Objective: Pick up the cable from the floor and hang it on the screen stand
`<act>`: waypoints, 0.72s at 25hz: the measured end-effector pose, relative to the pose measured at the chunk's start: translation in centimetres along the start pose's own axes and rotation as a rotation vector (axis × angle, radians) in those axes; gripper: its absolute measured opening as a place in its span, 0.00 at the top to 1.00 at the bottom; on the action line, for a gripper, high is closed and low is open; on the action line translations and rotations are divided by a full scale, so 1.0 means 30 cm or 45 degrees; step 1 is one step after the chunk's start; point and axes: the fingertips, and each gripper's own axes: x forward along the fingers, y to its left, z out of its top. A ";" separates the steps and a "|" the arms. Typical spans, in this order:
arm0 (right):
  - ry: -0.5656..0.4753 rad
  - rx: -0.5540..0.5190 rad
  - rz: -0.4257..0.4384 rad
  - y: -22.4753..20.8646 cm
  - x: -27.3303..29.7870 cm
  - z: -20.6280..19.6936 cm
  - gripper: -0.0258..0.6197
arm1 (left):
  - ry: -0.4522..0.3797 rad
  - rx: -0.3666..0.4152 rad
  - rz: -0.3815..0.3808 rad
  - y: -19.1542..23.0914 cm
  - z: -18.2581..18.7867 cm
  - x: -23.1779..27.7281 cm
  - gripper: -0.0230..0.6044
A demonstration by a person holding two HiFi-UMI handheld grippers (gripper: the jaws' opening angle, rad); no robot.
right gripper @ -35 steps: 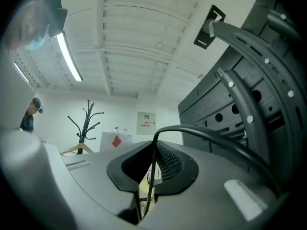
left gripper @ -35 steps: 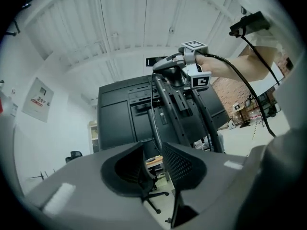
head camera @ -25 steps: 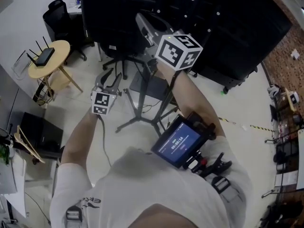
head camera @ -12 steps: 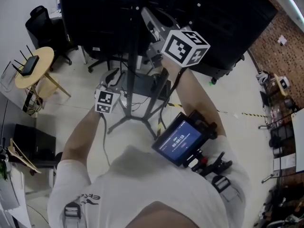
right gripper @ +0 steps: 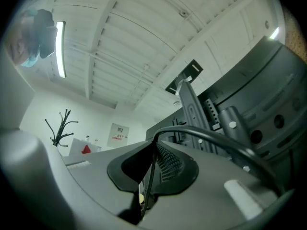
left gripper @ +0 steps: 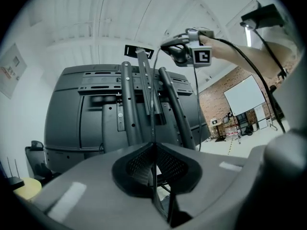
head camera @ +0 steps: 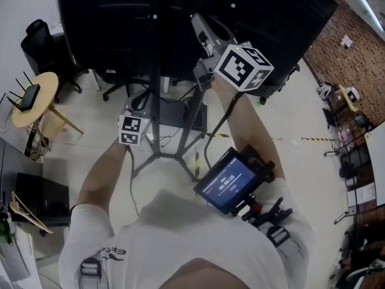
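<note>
Cable in hand at the stand: my left gripper (left gripper: 153, 146), its jaws just now closing, has the thin black cable (left gripper: 152, 128) nipped tight between them. My right gripper (right gripper: 154, 150), held higher, is clamped on another stretch that arcs away toward the screen stand (head camera: 157, 107). The cable is off the floor, held in both grippers at the back of the big black screen (head camera: 108, 23). By my reading the pickup is done and draping it over the stand remains. White text on the chest-mounted tablet (head camera: 231, 182) is too small to read, and a wall notice (right gripper: 119, 130) is likewise illegible.
</note>
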 end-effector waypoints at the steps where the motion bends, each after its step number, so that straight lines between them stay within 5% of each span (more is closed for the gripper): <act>1: -0.011 0.016 -0.026 -0.026 -0.017 0.005 0.91 | -0.010 -0.008 0.018 0.031 0.016 0.000 0.93; 18: -0.212 0.149 -0.297 -0.370 -0.203 0.183 0.89 | -0.159 0.209 0.103 0.401 0.700 0.112 0.94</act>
